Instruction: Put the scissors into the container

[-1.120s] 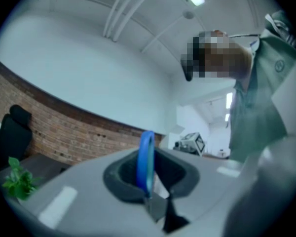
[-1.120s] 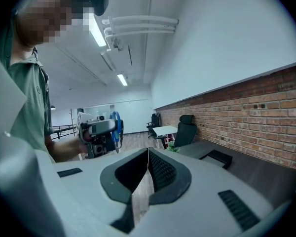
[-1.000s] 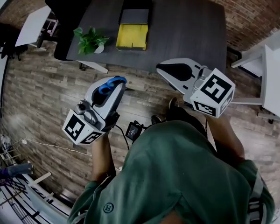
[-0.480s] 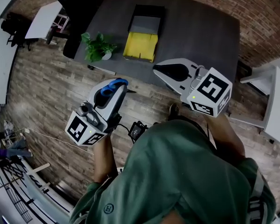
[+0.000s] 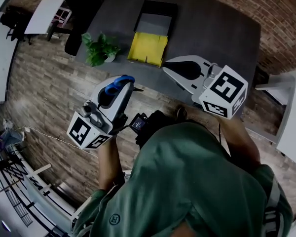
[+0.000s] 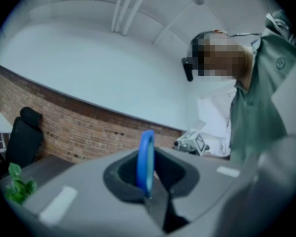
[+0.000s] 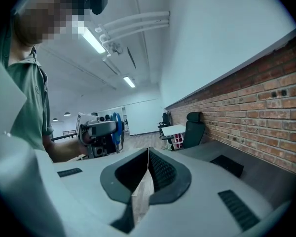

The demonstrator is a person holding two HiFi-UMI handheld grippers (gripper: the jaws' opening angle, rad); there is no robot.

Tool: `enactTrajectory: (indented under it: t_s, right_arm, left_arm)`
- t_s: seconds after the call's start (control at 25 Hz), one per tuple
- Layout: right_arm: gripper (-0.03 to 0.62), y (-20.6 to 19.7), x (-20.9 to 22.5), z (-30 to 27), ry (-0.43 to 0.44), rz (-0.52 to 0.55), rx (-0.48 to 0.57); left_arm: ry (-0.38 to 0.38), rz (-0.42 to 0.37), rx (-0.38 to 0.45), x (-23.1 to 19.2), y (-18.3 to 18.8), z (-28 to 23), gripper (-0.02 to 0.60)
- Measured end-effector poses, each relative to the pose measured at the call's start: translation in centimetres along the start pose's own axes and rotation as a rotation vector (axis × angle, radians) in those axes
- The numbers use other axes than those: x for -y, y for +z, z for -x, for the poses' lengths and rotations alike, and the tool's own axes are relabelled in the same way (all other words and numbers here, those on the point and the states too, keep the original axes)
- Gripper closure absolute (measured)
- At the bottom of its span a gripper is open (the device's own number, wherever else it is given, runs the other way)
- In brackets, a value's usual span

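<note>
Head view: the left gripper [image 5: 125,86] is held over the plank floor [image 5: 44,93], short of the near edge of the dark surface [image 5: 212,28]. The scissors [image 5: 119,81] are seen at its front end, with the blue handle uppermost.

Left gripper view: the fingers [image 6: 121,174] are clamped on the scissors. The blue handle loop stands upright out of the grip, and a dark metal part runs down between the pads. Nothing else is held.

The container [image 5: 147,48] is found on the surface, with a yellow part nearest the person and a dark box part directly behind it. No scissors are seen in it; the scissors are well apart from it, on the person's side. A small potted plant [image 5: 99,48] is noted on the surface, to the left of the container and near the surface's edge.

The right gripper [image 5: 165,71] is held to the right of the left gripper, its tip showing against the near edge of the surface. In the right gripper view its fingers [image 7: 163,174] are brought together at the tips and nothing is held between them. A brick wall [image 7: 266,83] is seen behind the surface.
</note>
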State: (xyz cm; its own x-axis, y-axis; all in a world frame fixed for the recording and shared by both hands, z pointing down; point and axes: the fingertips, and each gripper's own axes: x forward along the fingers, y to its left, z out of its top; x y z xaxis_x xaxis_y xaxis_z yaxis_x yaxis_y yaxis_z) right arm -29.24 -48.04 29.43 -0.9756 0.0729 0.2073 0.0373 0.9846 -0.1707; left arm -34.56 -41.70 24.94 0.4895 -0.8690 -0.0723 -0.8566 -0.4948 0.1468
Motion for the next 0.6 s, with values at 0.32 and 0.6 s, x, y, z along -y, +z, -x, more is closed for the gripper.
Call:
enactTrajectory:
  t_s: [0.32, 0.6]
  right_arm:
    - [0.588, -0.4, 3.3, -4.3, -0.047, -0.036, -0.046]
    - [0.588, -0.5, 7.1, -7.6, -0.108, -0.060, -0.087]
  left_arm:
    - [-0.042, 0.062, -0.009, -6.2, -1.4, -0.8, 0.535]
    - [-0.105, 0.090, -0.037, -11.8, -2.2, -3.2, 0.535]
